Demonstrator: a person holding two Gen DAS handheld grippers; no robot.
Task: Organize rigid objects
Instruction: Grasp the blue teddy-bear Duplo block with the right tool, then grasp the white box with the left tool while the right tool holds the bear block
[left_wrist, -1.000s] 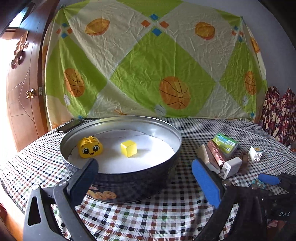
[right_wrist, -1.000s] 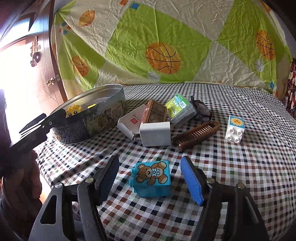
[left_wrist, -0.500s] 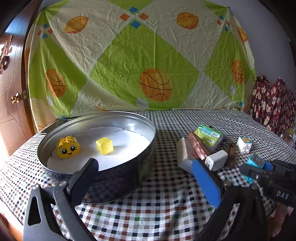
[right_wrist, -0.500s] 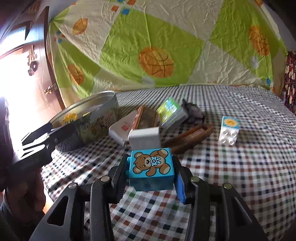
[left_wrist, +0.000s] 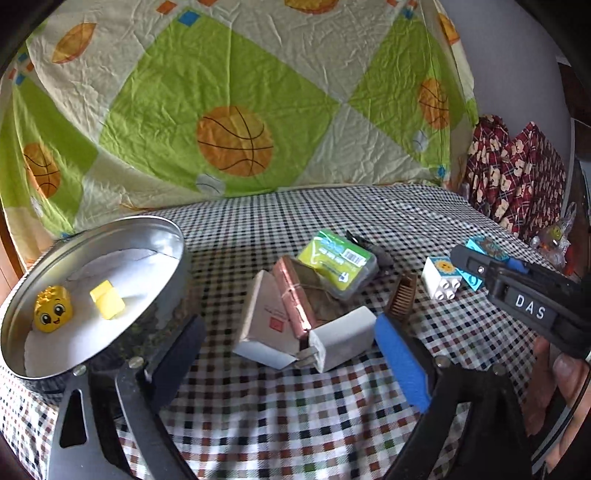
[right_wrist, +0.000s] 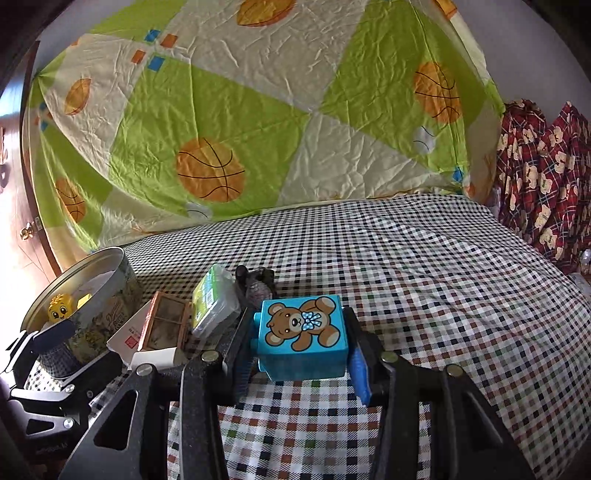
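The right tool (right_wrist: 301, 349) was clamped on the blue plastic teddy-bear block (right_wrist: 303, 338), held above the checkered worktop (right_wrist: 424, 288); the left tool (left_wrist: 291, 354) sat wide apart, empty.

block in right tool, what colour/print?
Blue block with a brown teddy bear print, clearest in the right wrist view.

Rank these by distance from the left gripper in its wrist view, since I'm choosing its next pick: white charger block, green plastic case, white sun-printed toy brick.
1. White charger block, just ahead between the fingers.
2. Green plastic case, farther back, centre.
3. White sun-printed toy brick, far right.
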